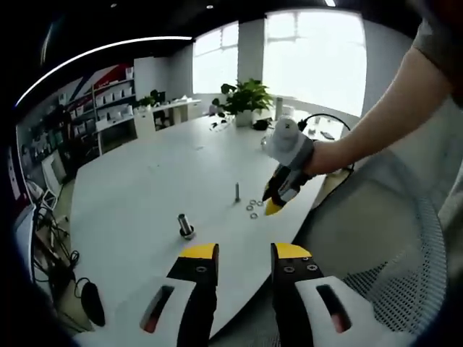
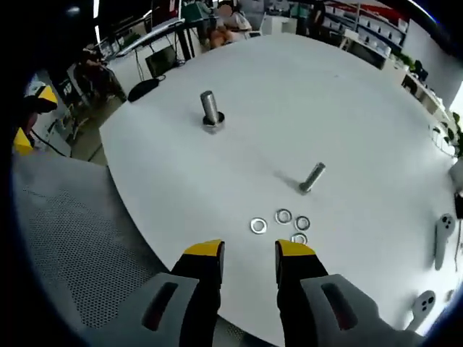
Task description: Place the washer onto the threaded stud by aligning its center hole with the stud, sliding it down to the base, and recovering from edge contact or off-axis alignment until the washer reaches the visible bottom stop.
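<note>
The washers [image 2: 281,225] lie loose in a small cluster on the white table [image 2: 347,108], just beside the thin stud [image 2: 312,177], which stands upright on the tabletop with its long axis pointing straight up from the surface. Taking that stud as the landmark, the cluster sits on its near side, between it and the right gripper [image 2: 249,253], whose yellow-tipped jaws are parted with nothing between them and hover above the table edge, aimed almost straight at the washers. In the left gripper view the same right gripper [image 1: 273,206] reaches in with its tip close over the washers [image 1: 254,208], while the stud [image 1: 237,191] stands just beyond them. The left gripper [image 1: 244,254] hangs well back from the stud, jaws likewise spread and empty. So the right hand looks the nearer one for the pick, and the move seems to turn on dropping onto one flat washer, then lifting it over the stud top with its hole level. A thicker bolt [image 2: 210,110] with a nut at its base stands well apart from the stud, farther across the table. No brand, label or writing can be read on the task's things or the grippers.
</note>
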A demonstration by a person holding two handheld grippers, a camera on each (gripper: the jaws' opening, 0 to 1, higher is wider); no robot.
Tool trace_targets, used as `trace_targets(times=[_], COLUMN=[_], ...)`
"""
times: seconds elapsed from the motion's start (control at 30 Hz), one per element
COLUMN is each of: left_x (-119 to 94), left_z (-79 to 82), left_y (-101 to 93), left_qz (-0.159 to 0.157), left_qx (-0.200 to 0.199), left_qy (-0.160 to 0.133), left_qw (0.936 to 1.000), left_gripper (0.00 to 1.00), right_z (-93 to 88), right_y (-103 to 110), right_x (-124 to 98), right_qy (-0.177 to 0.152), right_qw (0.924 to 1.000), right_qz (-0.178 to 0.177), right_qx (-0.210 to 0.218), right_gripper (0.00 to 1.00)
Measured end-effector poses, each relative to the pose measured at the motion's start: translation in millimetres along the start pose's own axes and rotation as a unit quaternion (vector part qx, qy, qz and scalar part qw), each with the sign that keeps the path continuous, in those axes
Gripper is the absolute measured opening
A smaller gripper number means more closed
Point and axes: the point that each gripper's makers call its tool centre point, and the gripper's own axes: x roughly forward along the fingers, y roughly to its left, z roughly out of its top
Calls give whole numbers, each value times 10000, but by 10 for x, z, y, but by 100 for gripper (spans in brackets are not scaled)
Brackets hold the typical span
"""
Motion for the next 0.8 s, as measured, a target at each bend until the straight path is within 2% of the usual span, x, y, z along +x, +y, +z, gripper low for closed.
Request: trace_targets(times=[0.27, 0.43, 0.47, 0.53, 0.63, 0.67, 0.8], left_x=[7, 4, 3, 4, 3, 3, 7], left_z=[-15, -26, -27, -34, -34, -31, -36], left_y=[21, 34, 39, 44, 43, 42, 38], left_qz=[26, 55, 57, 49, 48, 44, 32], left_qx=[-10, 0, -12, -55, -60, -59, -41], left_qy=[34, 56, 56, 65, 65, 60, 77], left_qw=[10000, 10000, 10000, 10000, 9999, 10000, 10000], left_gripper=[27, 26, 26, 26, 26, 26, 26], right_z=[-26, -39, -20, 18, 33, 35, 11], right_y=[-47, -50, -58, -49, -67, -63, -62], right_x=[244, 283, 282, 298, 296, 296, 302], right_qy=[269, 386, 341, 204, 166, 180, 473], right_qw=[9996, 9992, 9993, 9997, 9996, 9996, 9972], right_qz=[31, 9, 11, 71, 62, 73, 27], right_qx=[2, -111, -158, 143, 229, 187, -573], right_gripper=[29, 28, 27, 28, 27, 27, 25])
